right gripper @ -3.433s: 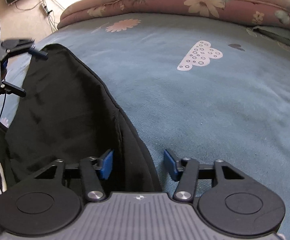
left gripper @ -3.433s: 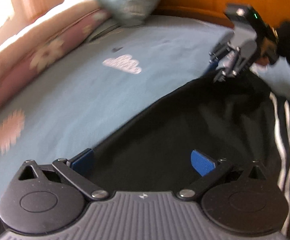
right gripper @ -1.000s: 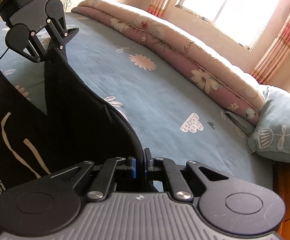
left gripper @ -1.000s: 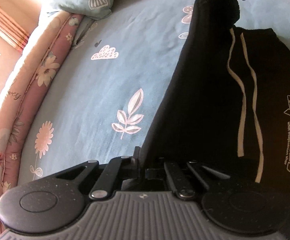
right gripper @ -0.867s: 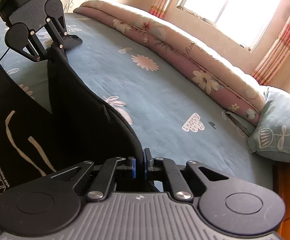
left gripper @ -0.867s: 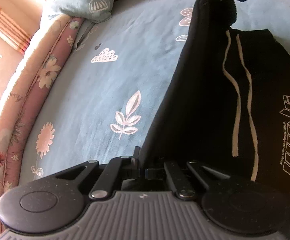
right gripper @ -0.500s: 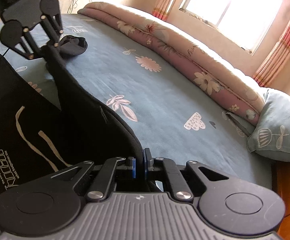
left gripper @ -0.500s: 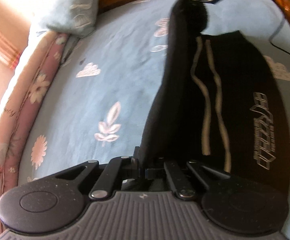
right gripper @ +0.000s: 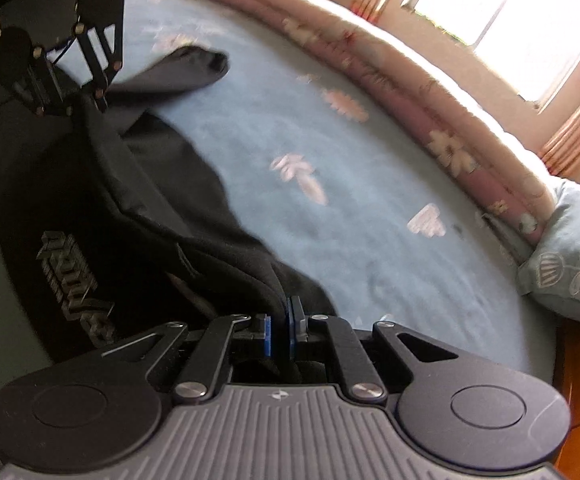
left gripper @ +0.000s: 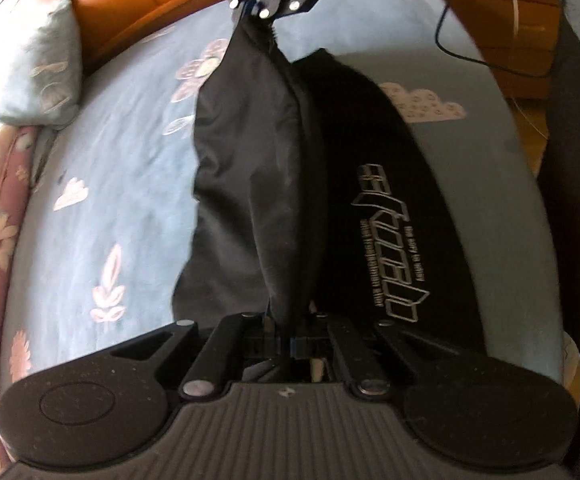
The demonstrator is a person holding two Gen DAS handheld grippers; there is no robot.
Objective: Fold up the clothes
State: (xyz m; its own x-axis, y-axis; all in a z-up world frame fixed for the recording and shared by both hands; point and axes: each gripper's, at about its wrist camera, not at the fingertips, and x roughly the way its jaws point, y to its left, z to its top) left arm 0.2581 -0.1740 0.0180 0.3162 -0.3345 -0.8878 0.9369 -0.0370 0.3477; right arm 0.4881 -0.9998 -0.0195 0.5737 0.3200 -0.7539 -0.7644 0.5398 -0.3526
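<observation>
left gripper (left gripper: pixel 285 346) is pinched tight on one edge of the black clothes (left gripper: pixel 249 184), and the right gripper (right gripper: pixel 281 330) is pinched tight on the same edge further along, so a flap of dark cloth hangs stretched between the two

from the left wrist view the right gripper (left gripper: pixel 254 3) is up at 12 o'clock, at the top end of the raised flap. the flap runs from there down to the left gripper at 6 o'clock. at 3 o'clock from the flap the rest of the clothes lie flat on the blue bed sheet (left gripper: pixel 129 168), with a pale logo (left gripper: pixel 390 244) printed on them. only this view shows the orange headboard (left gripper: pixel 137 4) at 11 o'clock and the wooden cabinet (left gripper: pixel 502 12) with a black cable (left gripper: pixel 450 20) at 1 o'clock

from the right wrist view the left gripper (right gripper: pixel 71 110) sits at 10 o'clock, holding the far end of the flap. only this view shows a black sleeve (right gripper: pixel 185 68) lying on the sheet at 11 o'clock, the bright window (right gripper: pixel 530 8) at 1 o'clock, and the long rolled pink flower quilt (right gripper: pixel 430 108) under it. the blue pillow (right gripper: pixel 570 248) is at 3 o'clock here, and in the left wrist view it is at 10 o'clock (left gripper: pixel 29 76)

both views are a bit blurry
</observation>
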